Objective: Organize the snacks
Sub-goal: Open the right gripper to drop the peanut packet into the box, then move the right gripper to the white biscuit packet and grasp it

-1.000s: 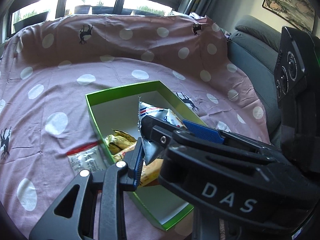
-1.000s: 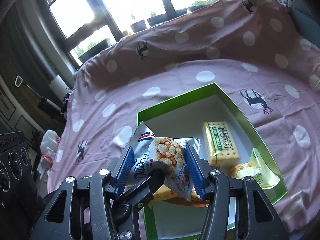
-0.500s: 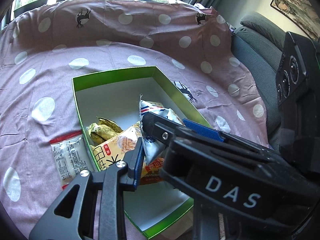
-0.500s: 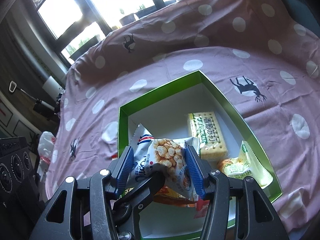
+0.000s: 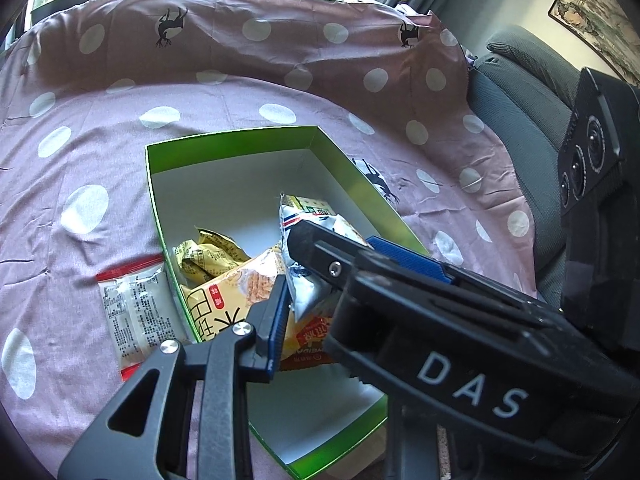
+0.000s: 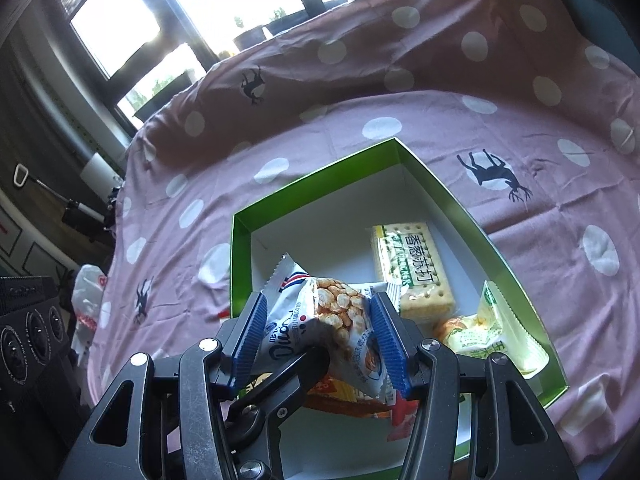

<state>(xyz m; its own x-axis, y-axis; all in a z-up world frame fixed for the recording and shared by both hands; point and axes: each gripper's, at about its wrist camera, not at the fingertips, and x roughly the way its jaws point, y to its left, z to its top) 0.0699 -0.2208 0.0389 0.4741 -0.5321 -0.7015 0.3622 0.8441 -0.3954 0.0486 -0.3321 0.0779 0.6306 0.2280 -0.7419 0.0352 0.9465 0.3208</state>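
The green box (image 5: 230,136) sits in the middle of the left wrist frame on a table under a pink dotted cloth (image 5: 80,152), and its far half is bare white floor. Left of its left wall, on the cloth, lies a clear packet with a red edge (image 5: 132,312), just beside the box. Inside, at the near left, a crumpled yellow wrapper (image 5: 208,252) and an orange-yellow packet (image 5: 228,300) crowd together.

Both tools hold one white puffed-snack bag (image 6: 328,324) over the near part of the box. The left tool (image 5: 298,280) is nearly closed, pinching the bag's lower edge. The right tool (image 6: 320,336) has its blue pads pressed on the bag's two sides, a little way open.

In the right wrist frame a cracker pack (image 6: 412,268) lies right of centre, and a pale yellow-green packet (image 6: 496,332) rests against the right wall. A grey sofa (image 5: 520,120) stands at the right edge of the left wrist frame.
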